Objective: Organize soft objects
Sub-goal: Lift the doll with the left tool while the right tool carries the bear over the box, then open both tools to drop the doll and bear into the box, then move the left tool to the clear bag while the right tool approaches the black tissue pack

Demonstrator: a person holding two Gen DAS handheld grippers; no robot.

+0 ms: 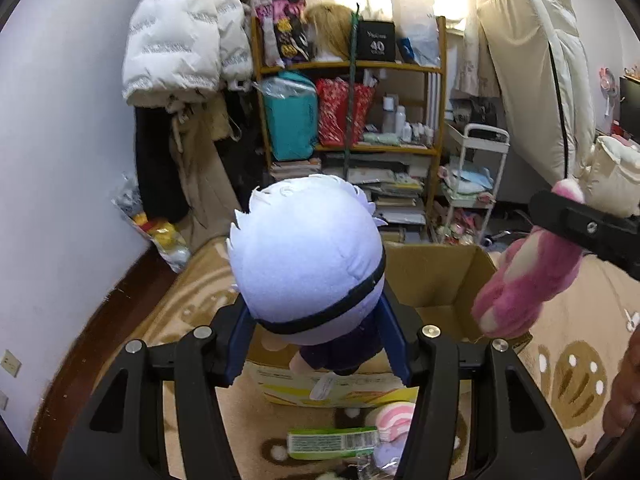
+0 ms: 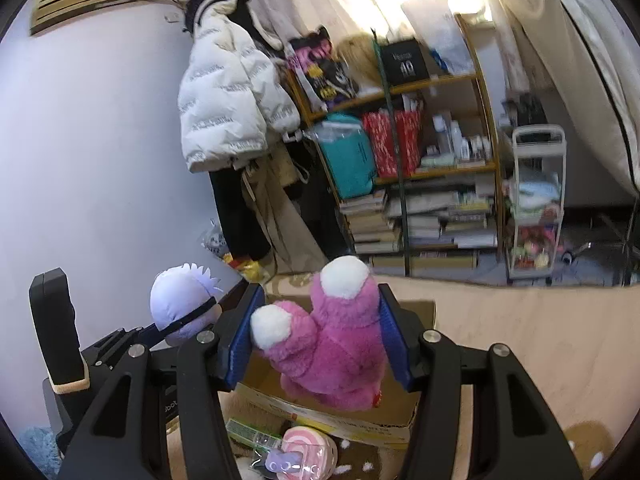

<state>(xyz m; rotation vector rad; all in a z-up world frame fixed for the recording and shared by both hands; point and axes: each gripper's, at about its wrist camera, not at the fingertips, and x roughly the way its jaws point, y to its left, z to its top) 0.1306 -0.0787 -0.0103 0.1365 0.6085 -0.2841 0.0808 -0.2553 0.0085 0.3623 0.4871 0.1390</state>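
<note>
Both toys hang over the open cardboard box [image 1: 436, 276], which lies just below and ahead of my grippers. My left gripper [image 1: 316, 336] pinches the white-haired doll [image 1: 308, 256] at the body, head pointing away. My right gripper [image 2: 316, 336] clamps the pink plush bear [image 2: 332, 344], which sits upright and furry, deeper over the box opening and nearer to dropping in.

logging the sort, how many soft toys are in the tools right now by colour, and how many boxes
white-haired plush doll, in the left tool: 1
pink plush toy, in the right tool: 1
cardboard box under both: 1
total: 3
</note>
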